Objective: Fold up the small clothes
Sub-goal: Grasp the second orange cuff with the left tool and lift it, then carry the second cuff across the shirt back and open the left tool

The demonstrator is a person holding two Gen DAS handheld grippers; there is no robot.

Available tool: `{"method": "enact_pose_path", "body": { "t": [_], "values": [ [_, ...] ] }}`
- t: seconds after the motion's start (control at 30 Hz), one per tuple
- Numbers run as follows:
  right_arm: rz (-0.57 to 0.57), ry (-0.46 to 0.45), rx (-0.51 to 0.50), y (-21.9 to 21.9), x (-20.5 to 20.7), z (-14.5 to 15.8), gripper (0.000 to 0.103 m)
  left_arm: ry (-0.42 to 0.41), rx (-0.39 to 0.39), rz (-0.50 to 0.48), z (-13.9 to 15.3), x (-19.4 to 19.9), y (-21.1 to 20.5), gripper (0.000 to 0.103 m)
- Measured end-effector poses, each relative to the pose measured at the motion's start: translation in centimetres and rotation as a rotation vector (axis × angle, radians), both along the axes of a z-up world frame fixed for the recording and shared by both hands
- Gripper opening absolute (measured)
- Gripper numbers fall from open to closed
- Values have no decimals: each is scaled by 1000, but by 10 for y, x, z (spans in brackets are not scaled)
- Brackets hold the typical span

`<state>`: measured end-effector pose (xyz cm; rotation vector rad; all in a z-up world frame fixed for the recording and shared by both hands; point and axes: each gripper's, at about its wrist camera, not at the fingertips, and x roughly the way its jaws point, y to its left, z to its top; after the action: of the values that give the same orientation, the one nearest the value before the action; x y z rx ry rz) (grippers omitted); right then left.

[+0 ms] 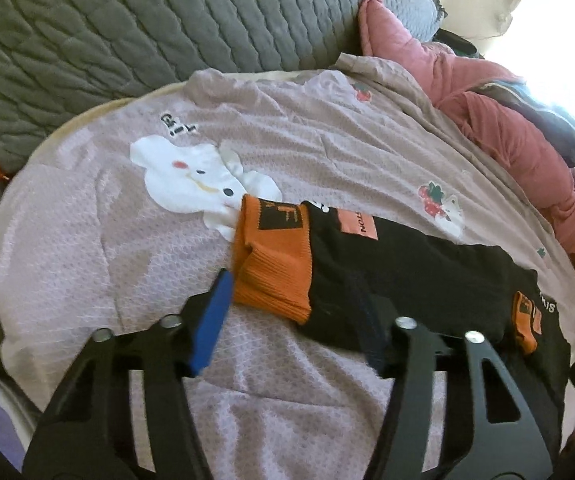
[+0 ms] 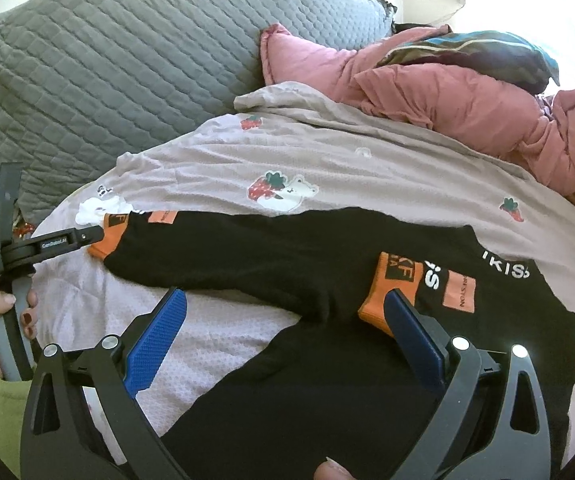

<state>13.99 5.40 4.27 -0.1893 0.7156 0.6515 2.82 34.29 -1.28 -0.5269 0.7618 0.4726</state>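
Both grippers gape wide over the black top spread on the pink bedsheet, the left gripper straddling one orange cuff and the right gripper framing the other sleeve's cuff, neither pinching cloth.

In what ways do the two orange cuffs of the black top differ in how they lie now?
The far orange cuff ends a sleeve stretched out straight over the lilac bedsheet, while the near orange cuff lies folded in on the black top itself. The far cuff sits beside the left gripper; the near cuff sits against a blue pad of the right gripper. Both are ribbed orange with a black patch.
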Motion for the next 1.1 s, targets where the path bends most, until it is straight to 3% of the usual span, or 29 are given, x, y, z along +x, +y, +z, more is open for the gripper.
{"method": "enact_pose_path", "body": {
  "t": [0.3, 0.33, 0.4, 0.43, 0.63, 0.77, 1.1],
  "values": [
    [-21, 39, 2, -5, 5, -16, 98, 34, -1, 10, -24, 20, -1, 39],
    [-24, 39, 3, -6, 5, -16, 98, 35, 11, 15, -25, 21, -2, 37],
    [-32, 44, 10, -10, 6, -18, 98, 45, 51, 22, -26, 24, -5, 16],
    [-37, 48, 13, -12, 7, -18, 98, 41, 61, 20, -25, 24, -5, 15],
    [-66, 66, 28, -24, 10, -22, 98, -59, 52, -26, -7, 21, -11, 8],
    [-82, 70, 34, -34, 9, -22, 98, -146, -4, -72, 6, 17, -17, 8],
    [-131, 67, 73, -73, 9, -17, 98, -294, 16, -225, 44, 20, -66, 7]
  ]
}}
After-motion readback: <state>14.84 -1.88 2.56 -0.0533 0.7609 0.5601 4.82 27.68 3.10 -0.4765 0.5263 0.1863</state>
